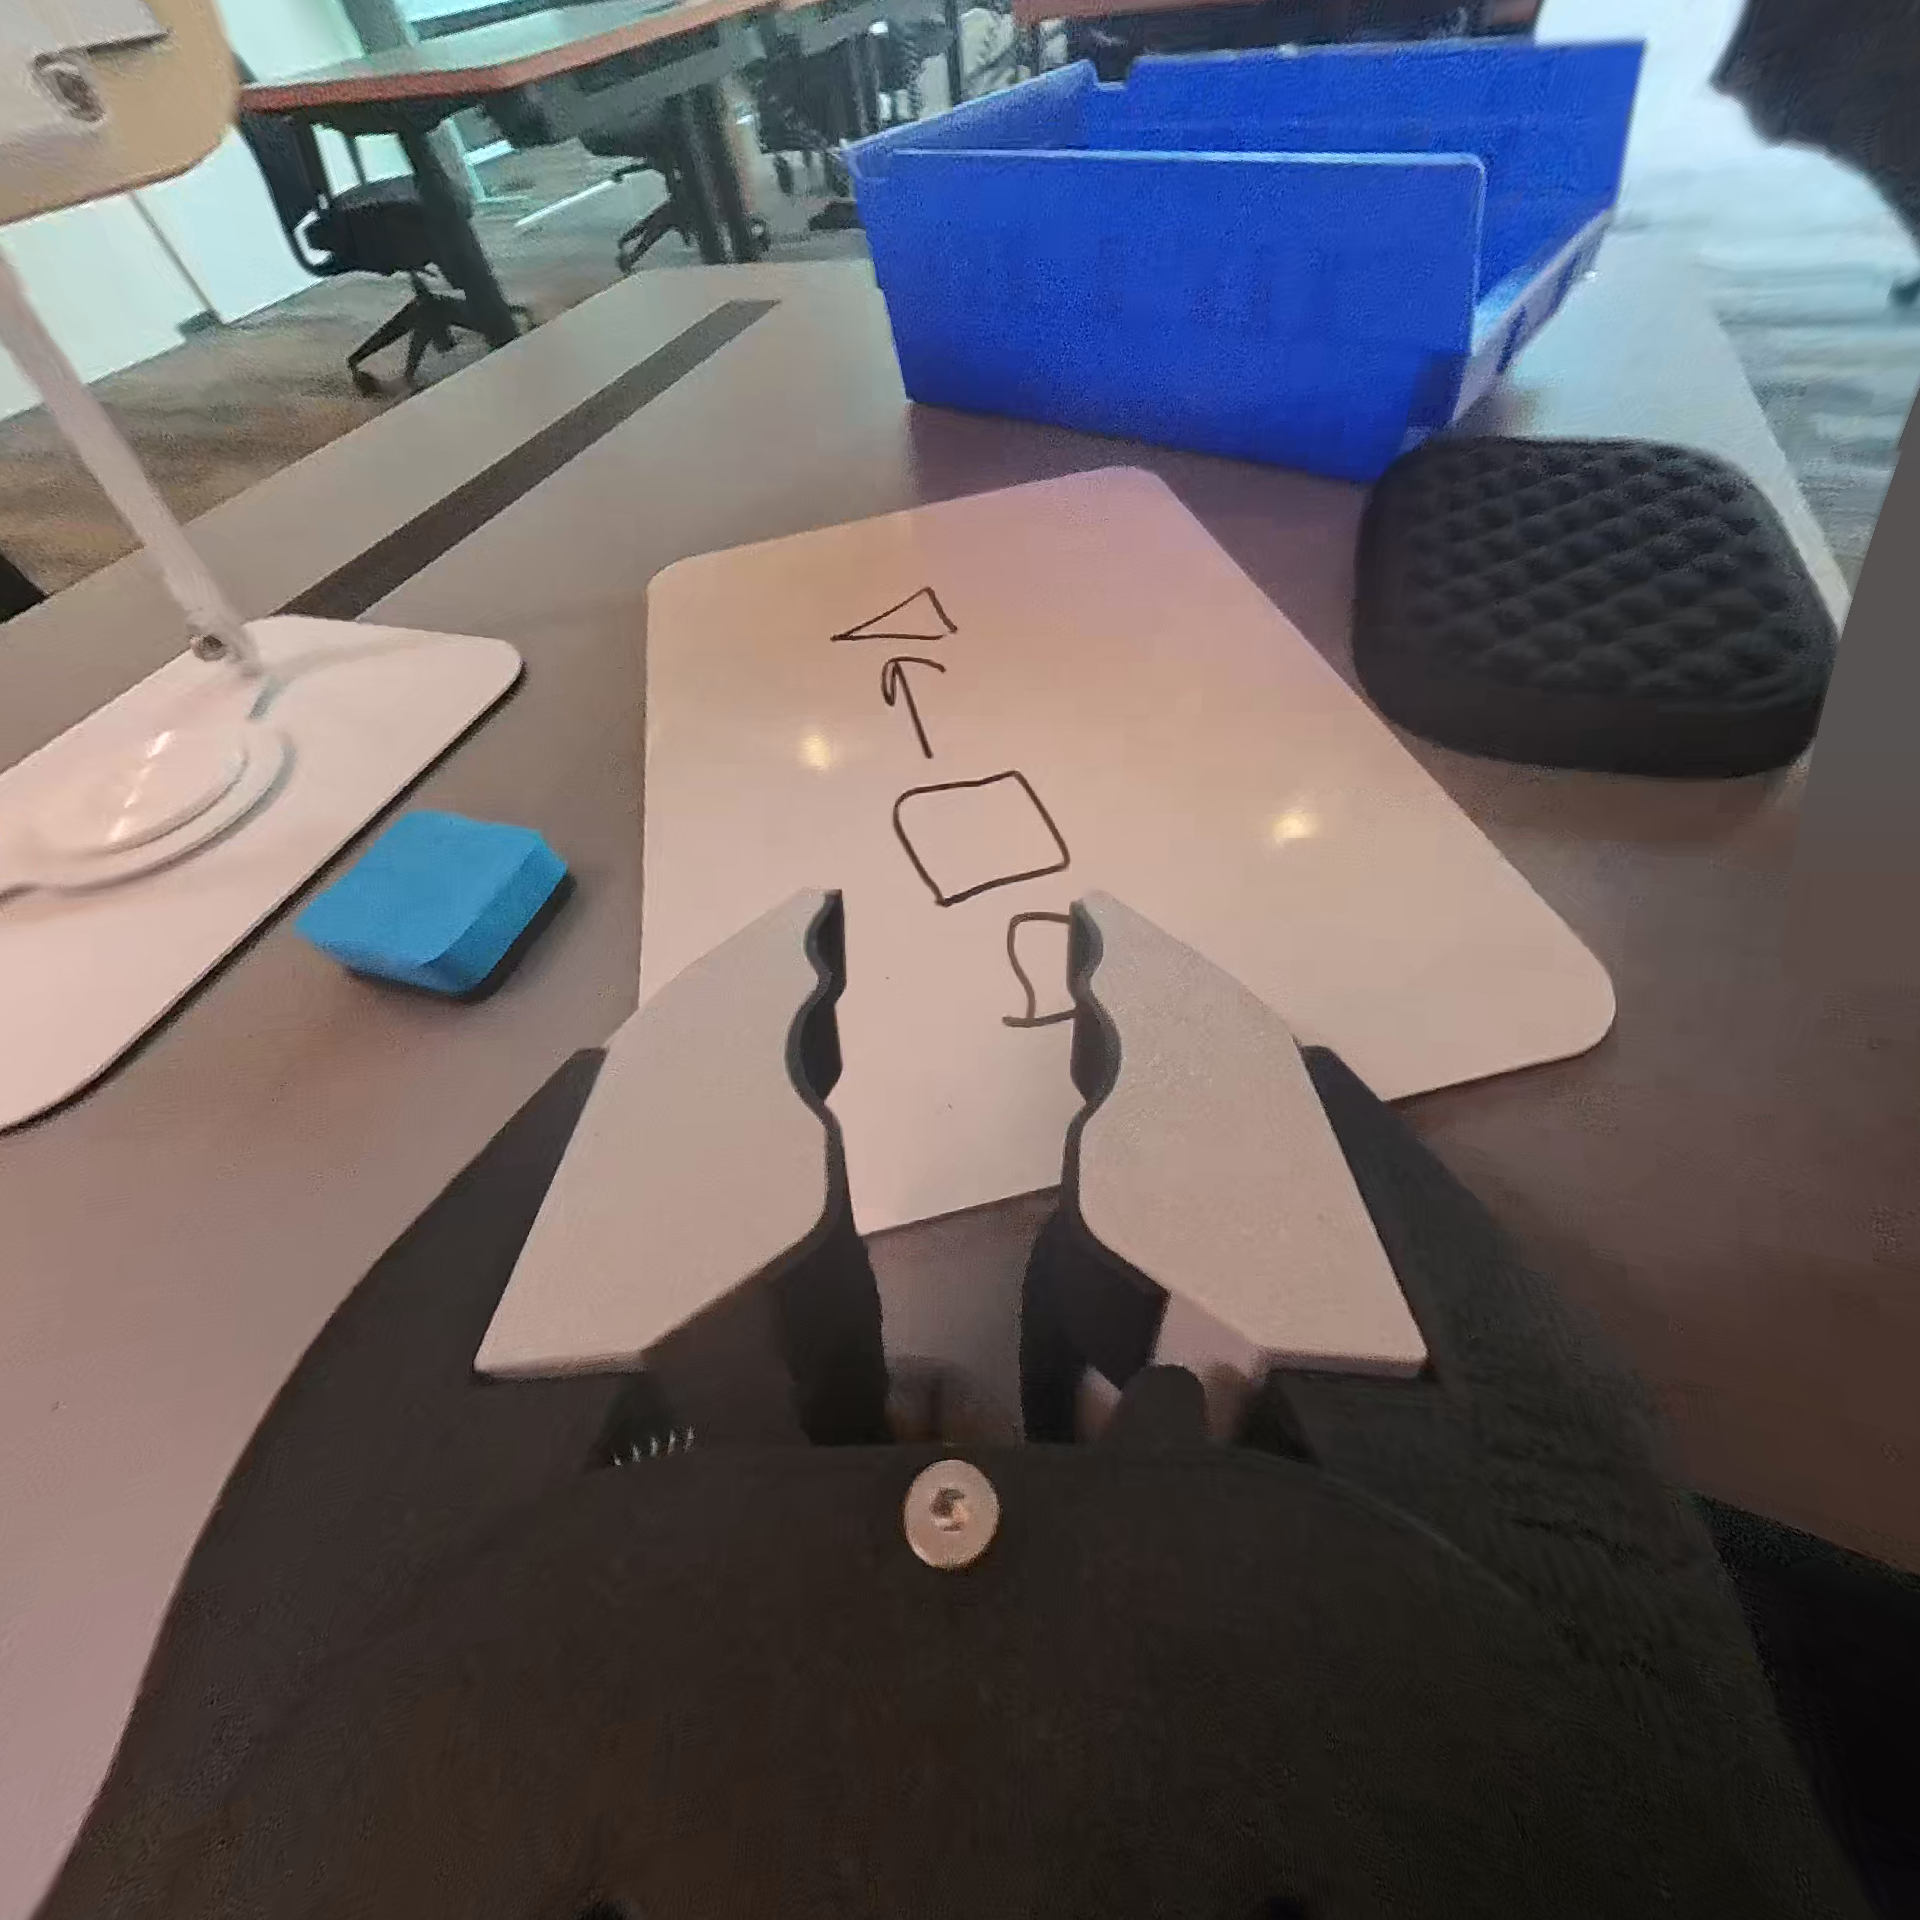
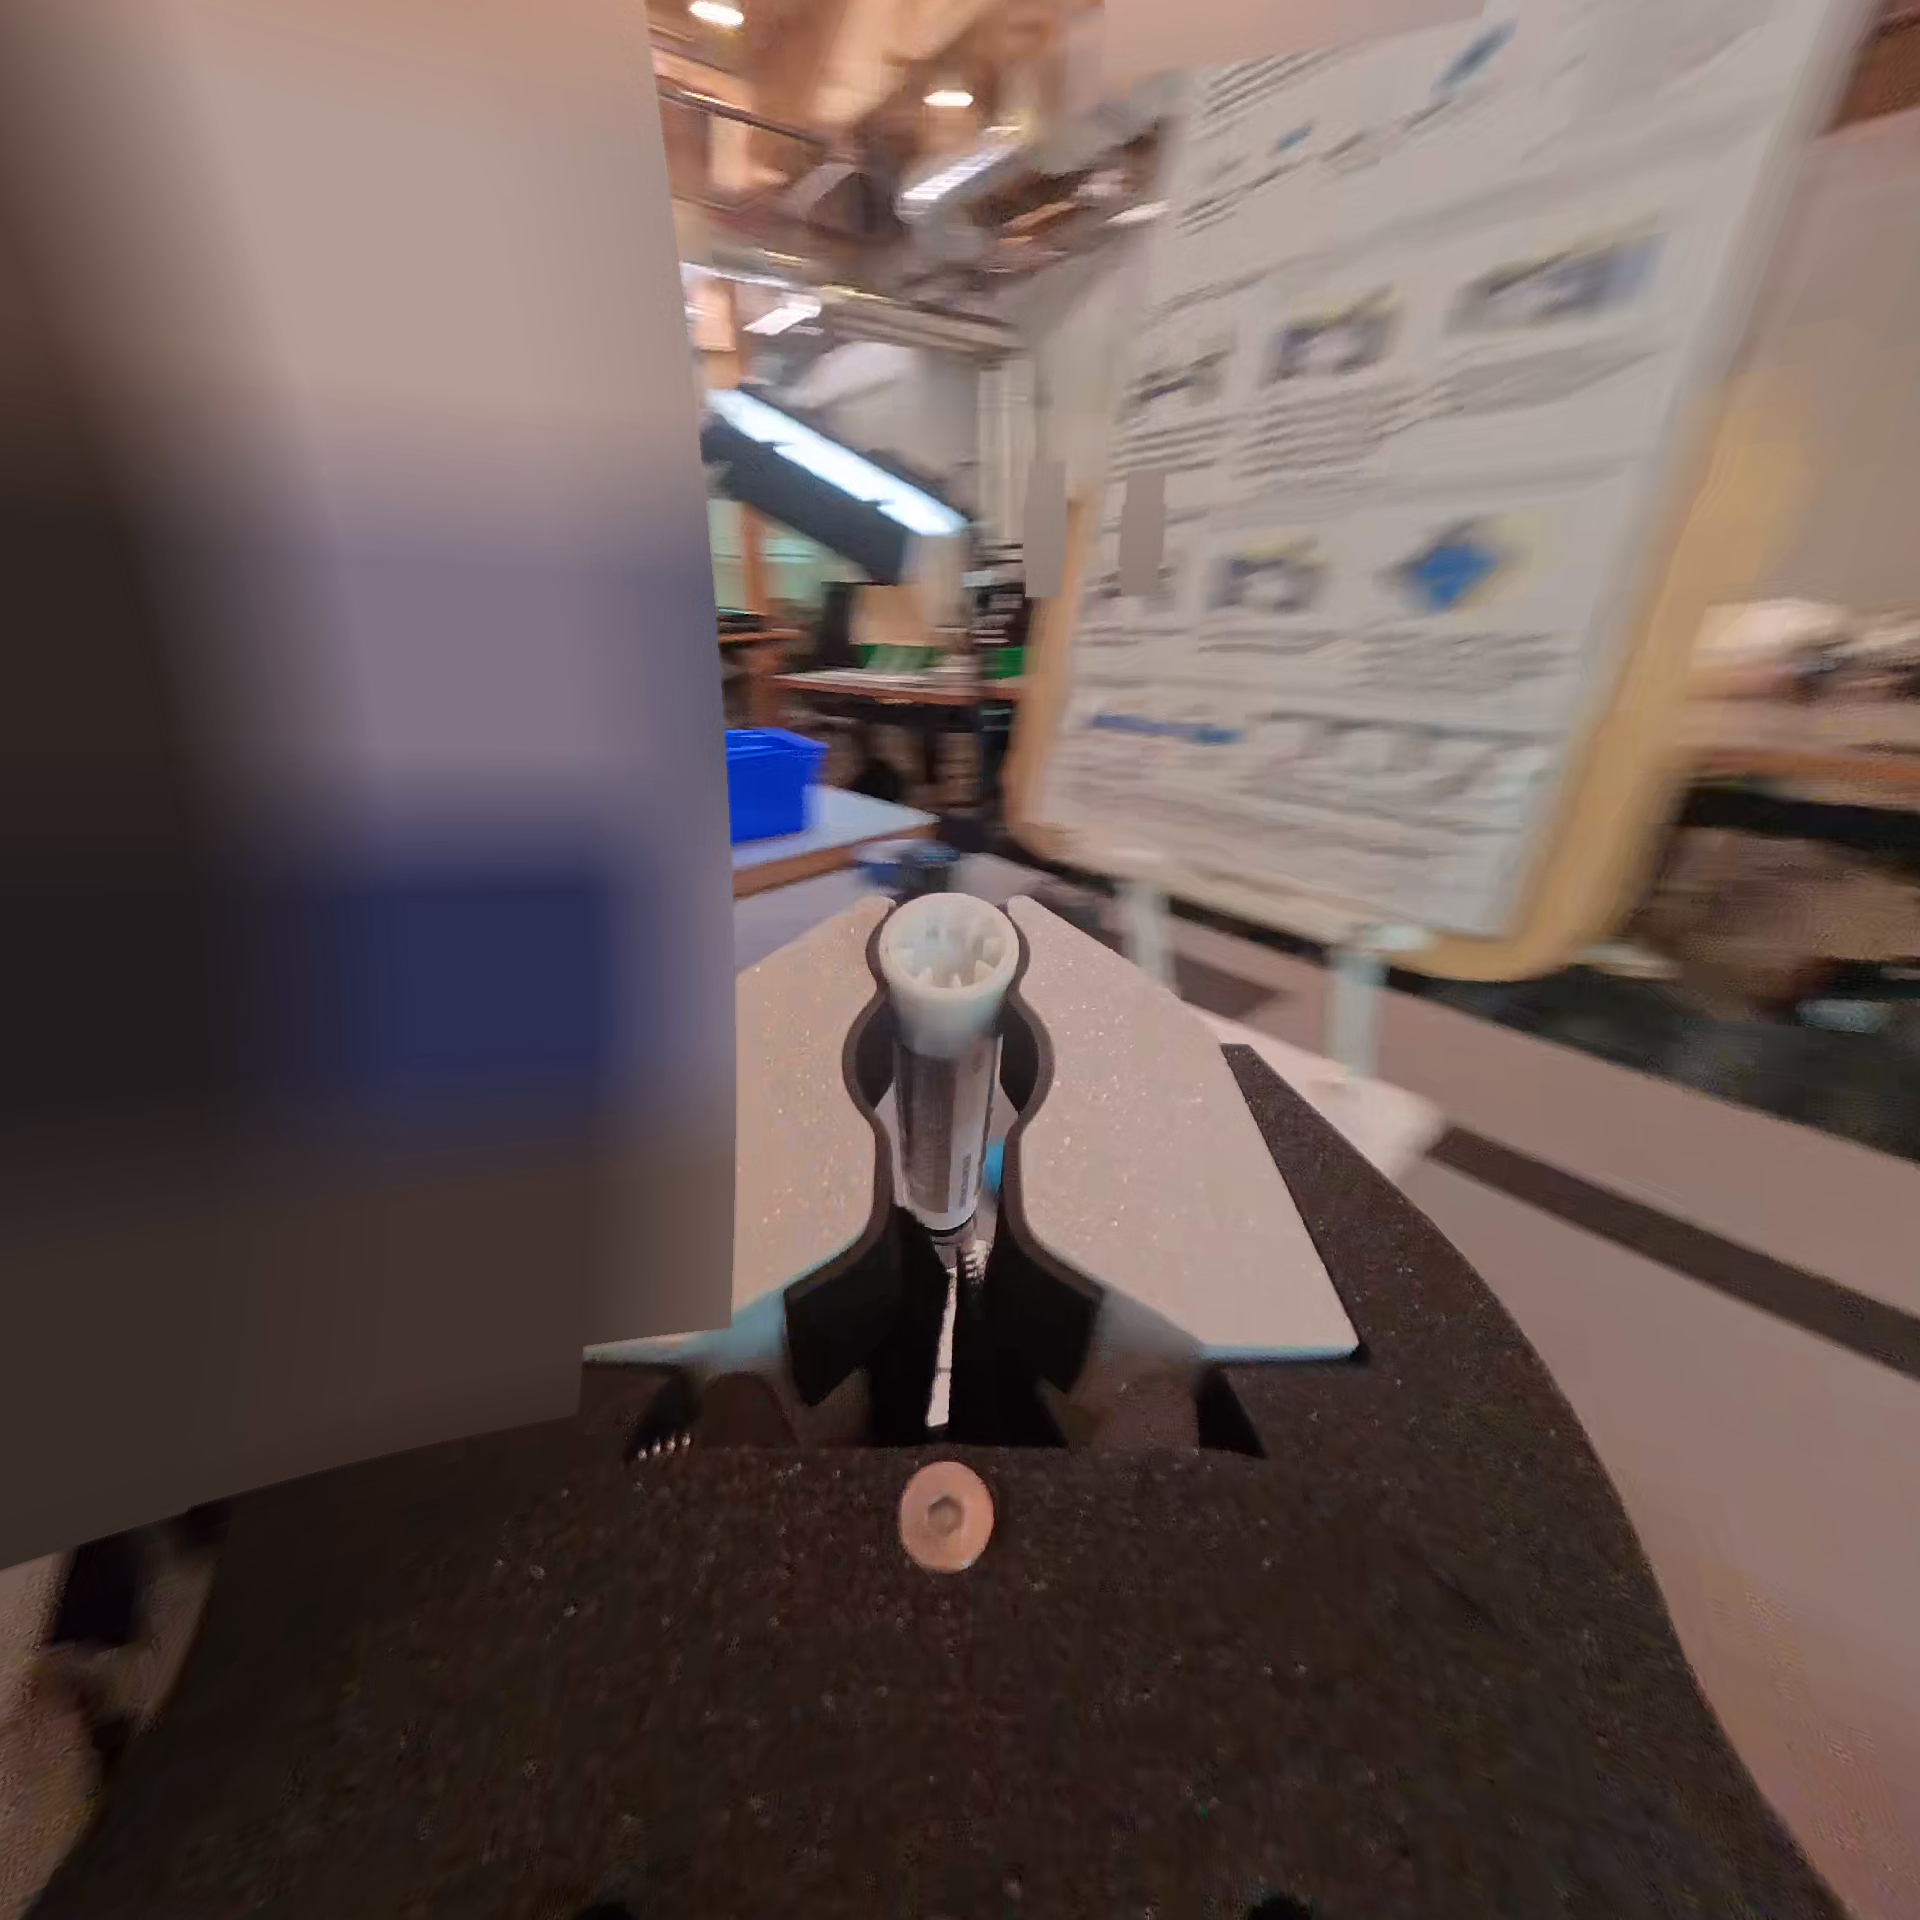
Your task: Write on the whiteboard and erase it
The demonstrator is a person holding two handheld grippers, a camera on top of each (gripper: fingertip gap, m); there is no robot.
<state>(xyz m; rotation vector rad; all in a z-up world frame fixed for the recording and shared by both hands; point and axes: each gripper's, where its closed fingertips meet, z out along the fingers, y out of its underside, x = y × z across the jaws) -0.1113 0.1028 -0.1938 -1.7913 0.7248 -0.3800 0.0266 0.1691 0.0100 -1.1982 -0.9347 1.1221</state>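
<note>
Left wrist view: parted metal fingers (image 1: 954,914) above glossy whiteboard (image 1: 1195,727) (right fingers (image 2: 948,925) around ribbed marker (image 2: 940,1049))

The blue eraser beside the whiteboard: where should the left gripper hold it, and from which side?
Probably from above, fingers on the two long sides of the blue eraser. It lies flat on the table, felt side down, so only its foam sides are free. The left gripper is open and empty.

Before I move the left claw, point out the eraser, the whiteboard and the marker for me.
eraser (image 1: 431,902): left wrist view, on its blue top face.
whiteboard (image 1: 1195,727): left wrist view, on a bare patch right of the drawings.
marker (image 2: 940,1091): right wrist view, on its barrel between the right claw's fingers.
</note>
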